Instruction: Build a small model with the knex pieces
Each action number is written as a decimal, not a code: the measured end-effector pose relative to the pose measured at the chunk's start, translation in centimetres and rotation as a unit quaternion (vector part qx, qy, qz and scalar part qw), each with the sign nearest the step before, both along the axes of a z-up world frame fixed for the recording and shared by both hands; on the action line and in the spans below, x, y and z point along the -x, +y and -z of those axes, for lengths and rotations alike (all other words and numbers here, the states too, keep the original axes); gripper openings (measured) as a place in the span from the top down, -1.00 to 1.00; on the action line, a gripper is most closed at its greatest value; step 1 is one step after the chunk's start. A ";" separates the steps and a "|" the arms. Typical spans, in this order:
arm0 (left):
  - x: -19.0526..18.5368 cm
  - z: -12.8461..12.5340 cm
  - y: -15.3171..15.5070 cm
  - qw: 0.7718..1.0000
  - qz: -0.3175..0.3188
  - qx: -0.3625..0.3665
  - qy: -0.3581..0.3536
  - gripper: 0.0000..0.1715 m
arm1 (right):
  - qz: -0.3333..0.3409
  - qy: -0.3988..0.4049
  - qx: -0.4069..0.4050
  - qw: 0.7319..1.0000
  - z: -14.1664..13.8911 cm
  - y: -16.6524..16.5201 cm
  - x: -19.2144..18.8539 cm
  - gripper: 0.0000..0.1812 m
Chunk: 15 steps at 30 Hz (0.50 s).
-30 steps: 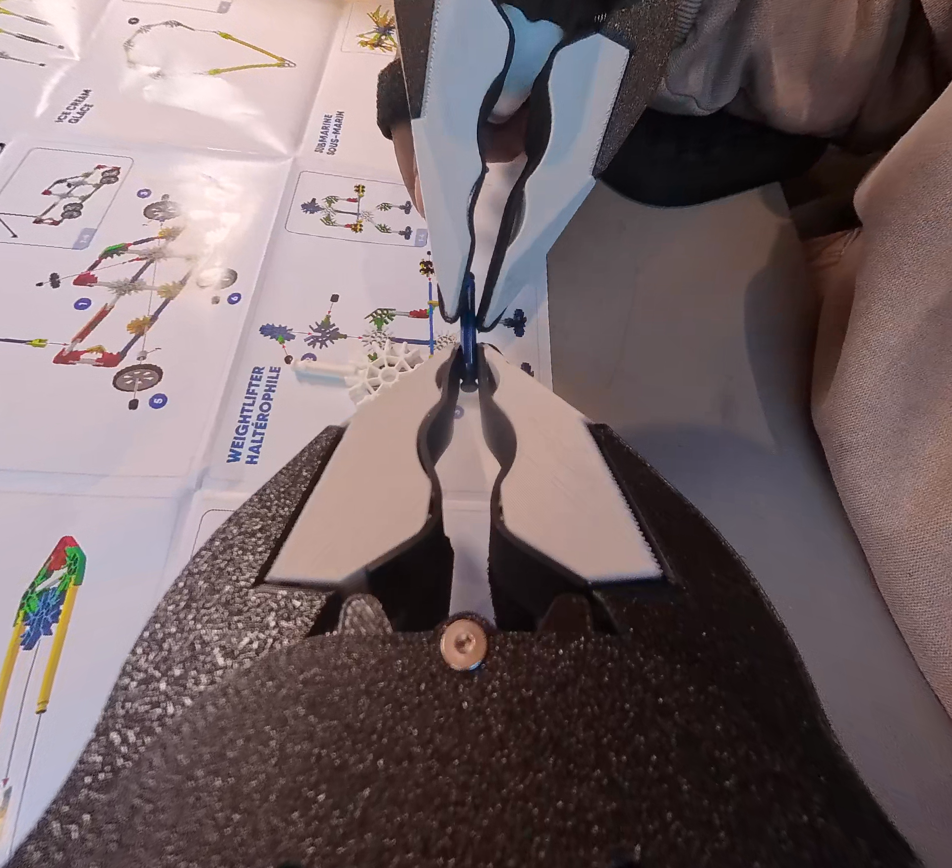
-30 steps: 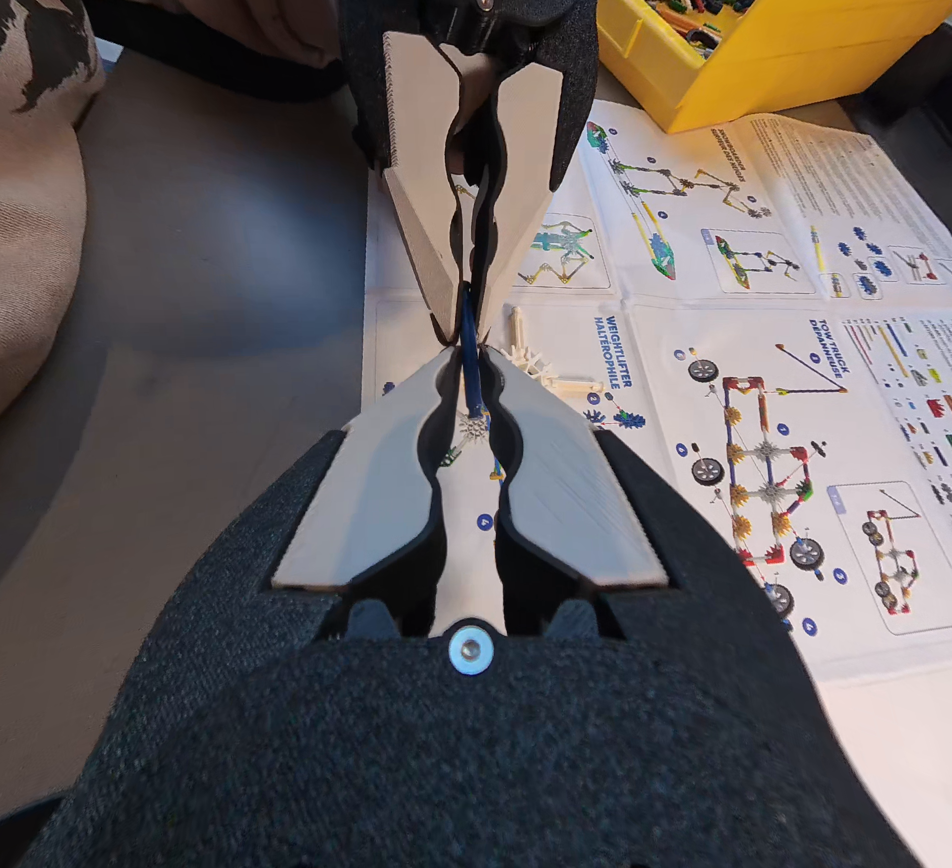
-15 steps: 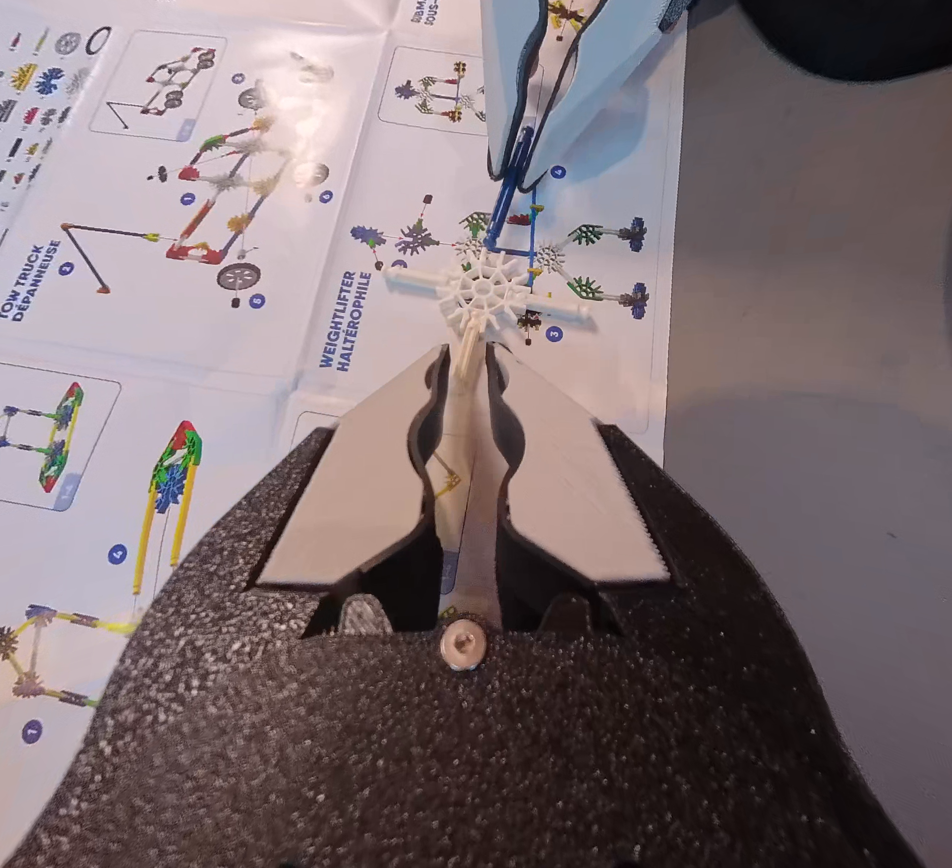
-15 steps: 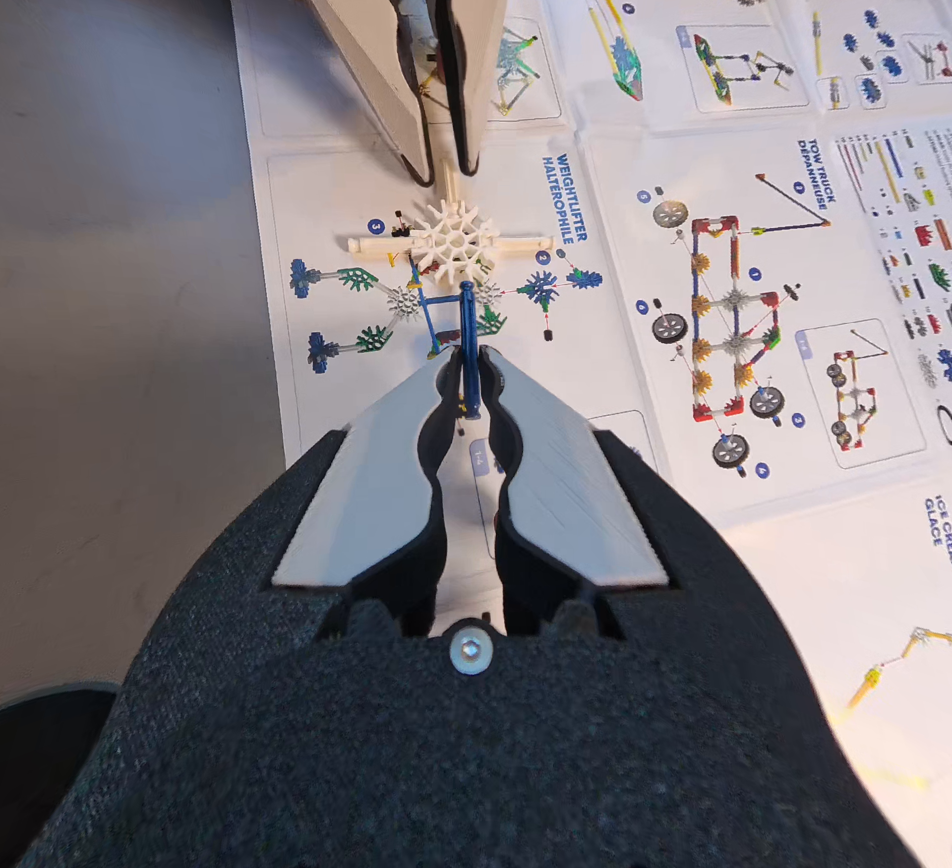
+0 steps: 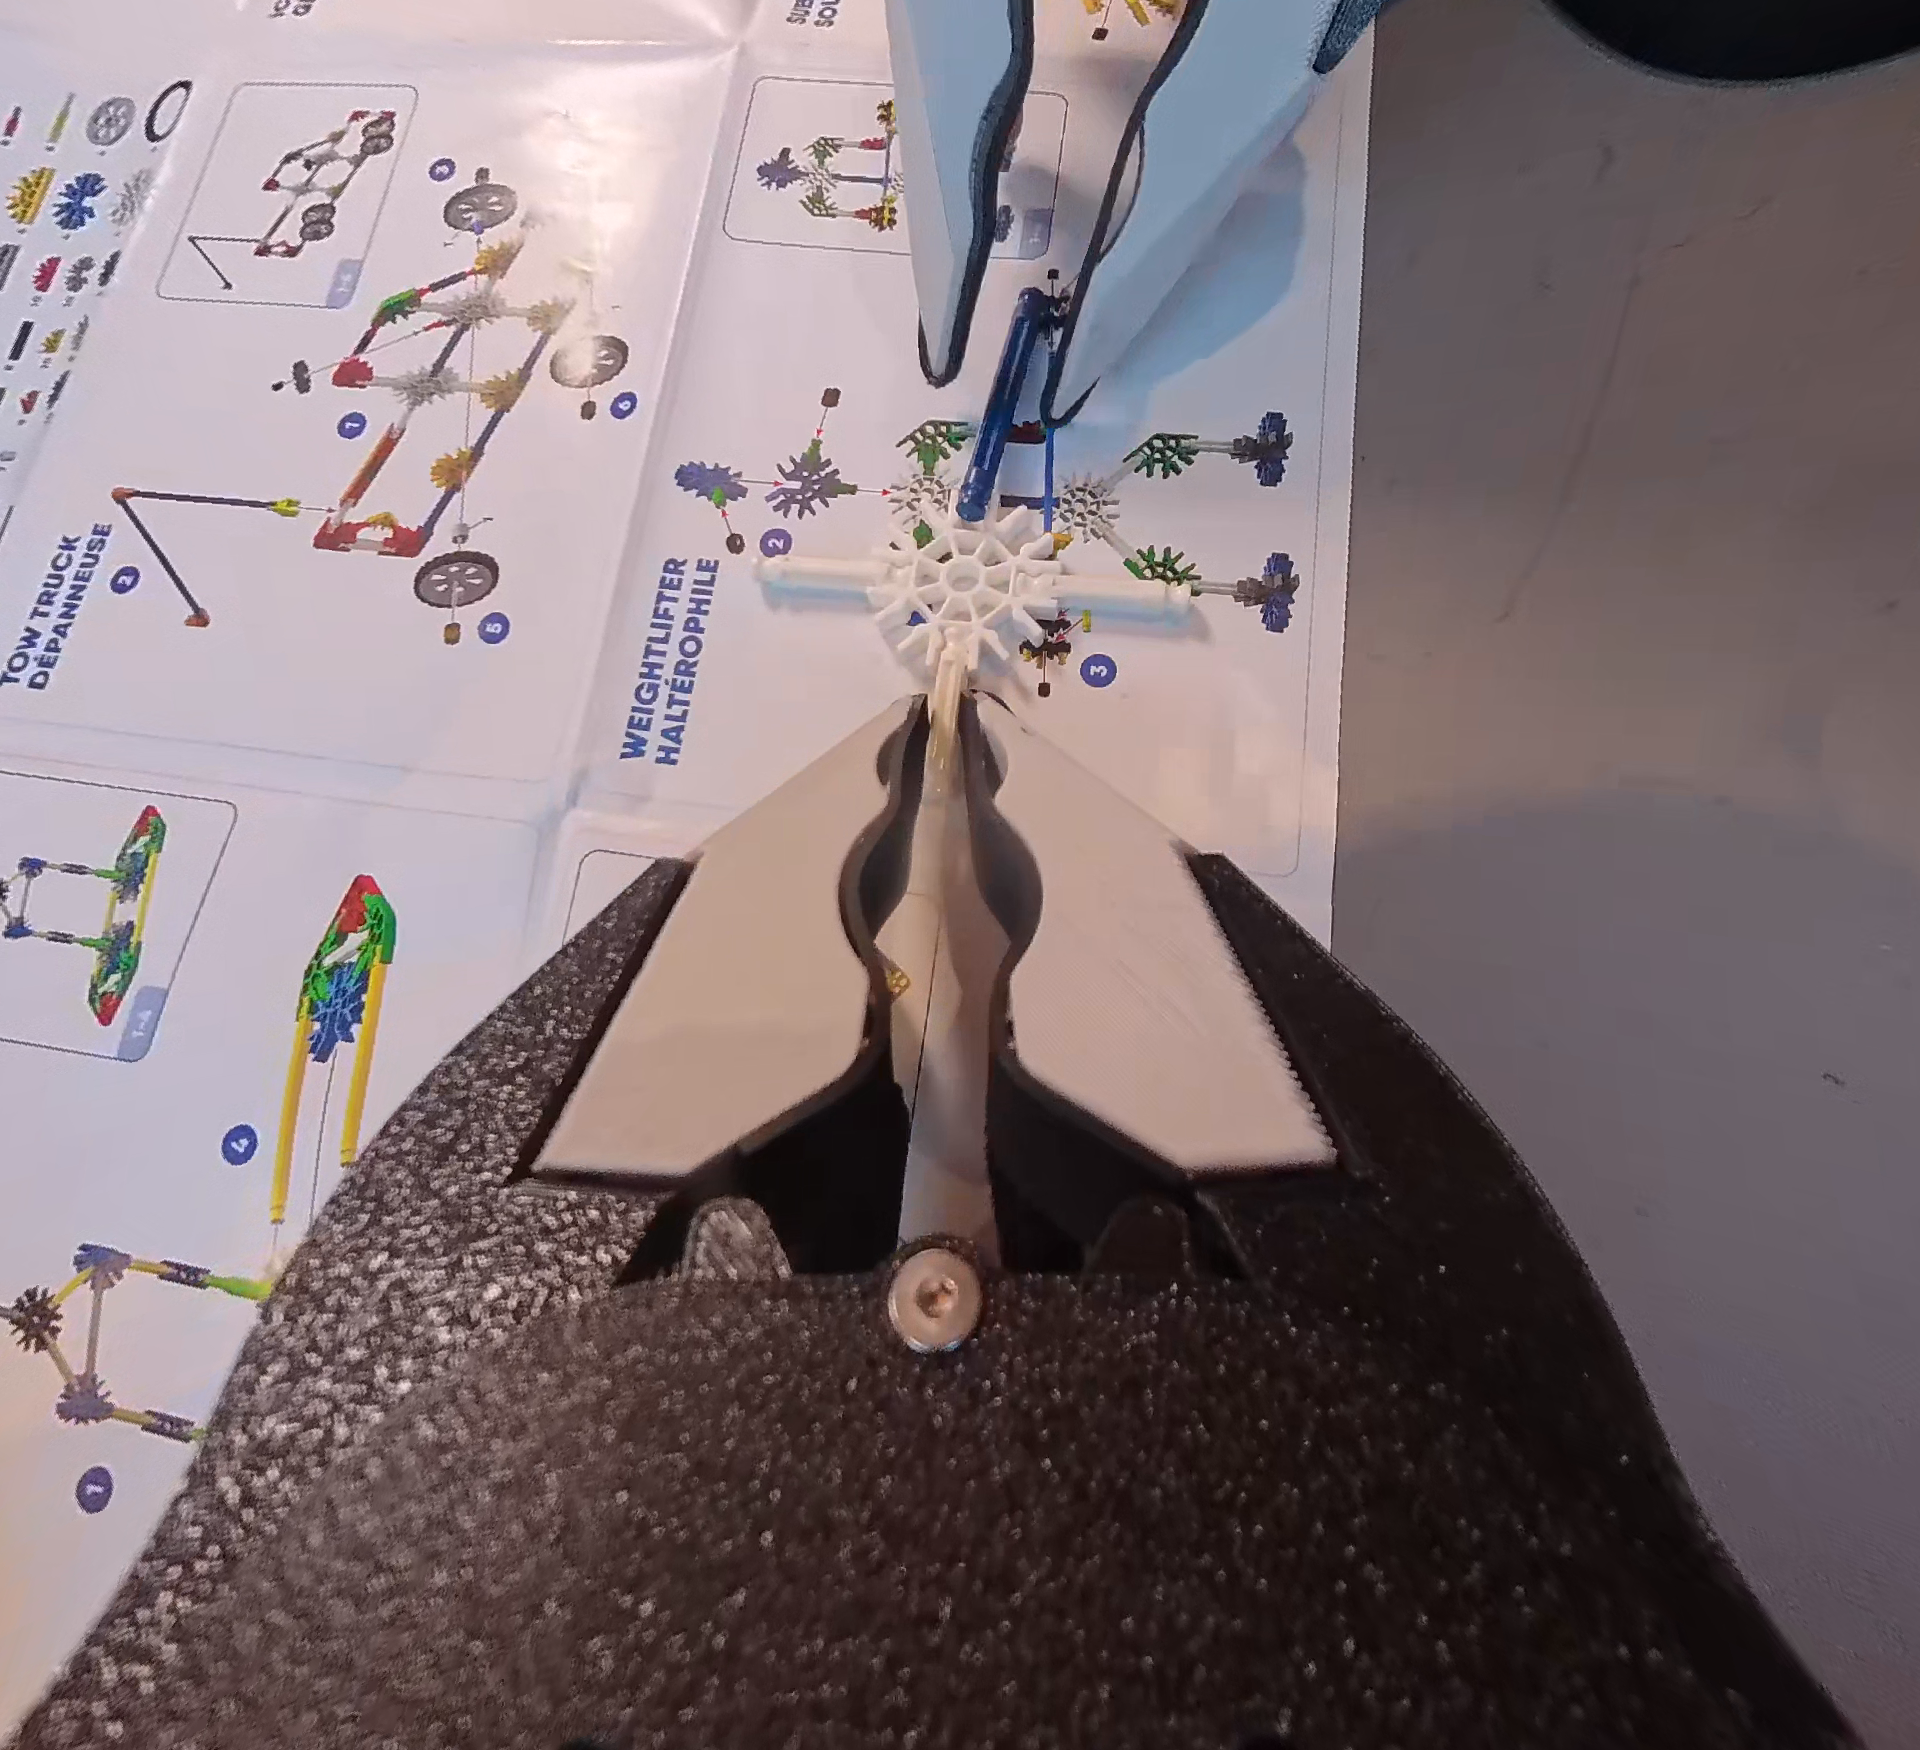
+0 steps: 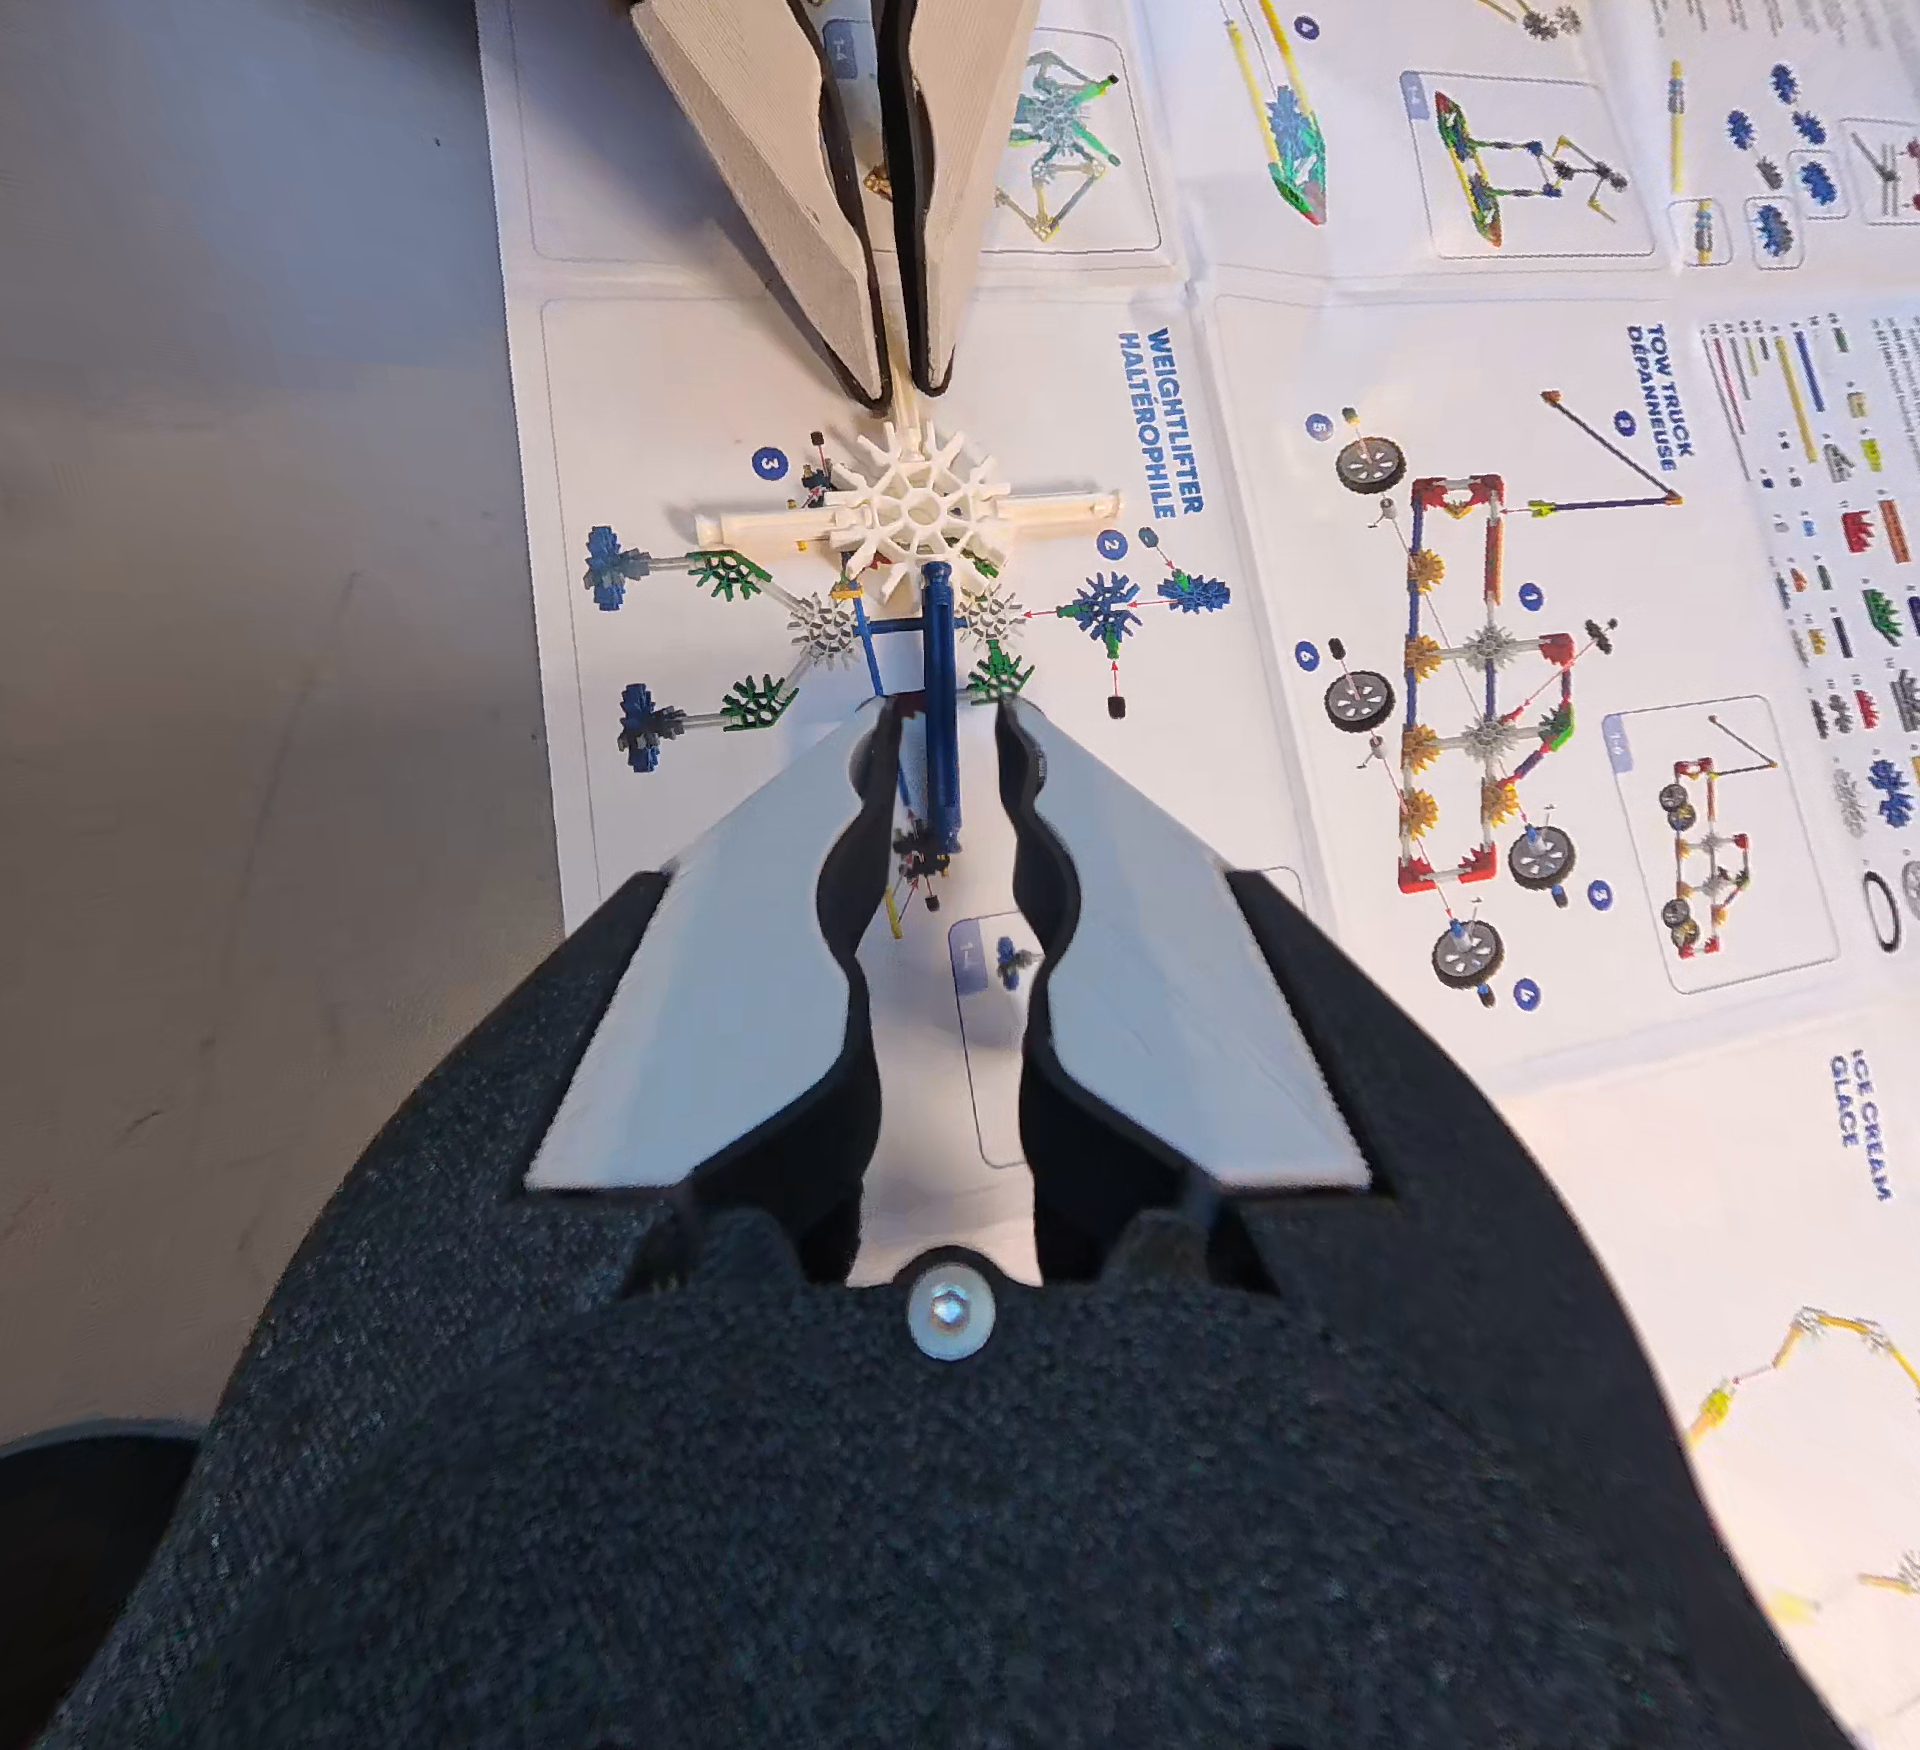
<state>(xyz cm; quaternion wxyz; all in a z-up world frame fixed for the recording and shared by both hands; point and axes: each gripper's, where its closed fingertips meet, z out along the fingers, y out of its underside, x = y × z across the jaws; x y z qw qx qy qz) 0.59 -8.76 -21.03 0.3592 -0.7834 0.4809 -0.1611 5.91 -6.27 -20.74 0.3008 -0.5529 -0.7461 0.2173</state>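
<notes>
- The right gripper (image 6: 940,713) is now seen with its jaws parted; half a second ago they were pinched on the blue rod (image 6: 938,692), so the rod has just been let go.
- The blue rod is left lying on the instruction sheet (image 5: 520,661), in the gap between the right jaws; no firm contact with either can be made out.
- Its far end is brought right up against the rim of the white snowflake connector (image 5: 961,580); whether it is seated in a slot cannot be told.
- The left gripper (image 5: 940,713) is kept closed; a short white rod (image 5: 945,692) that sticks out of the connector is clamped between its tips, opposite the blue rod.
- A second ago both grippers were held tip to tip on the blue rod above the sheet; since then they have been dropped low and drawn apart, with the connector between them.
- The connector is laid flat on the sheet, with a white side rod (image 5: 810,573) plugged in on each flank.
- The bare grey desk (image 5: 1610,557) is seen just beside the sheet's edge.
</notes>
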 end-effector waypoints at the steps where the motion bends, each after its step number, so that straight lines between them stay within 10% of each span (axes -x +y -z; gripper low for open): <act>1: 0.0 0.0 0.0 1.000 0.000 -0.001 0.000 0.96 | 0.002 0.005 0.003 1.000 -0.1 0.0 0.1 0.80; 15: 0.3 0.0 0.1 1.000 0.003 -0.007 0.005 0.96 | -0.008 0.003 0.054 0.999 -0.4 -0.5 1.8 0.99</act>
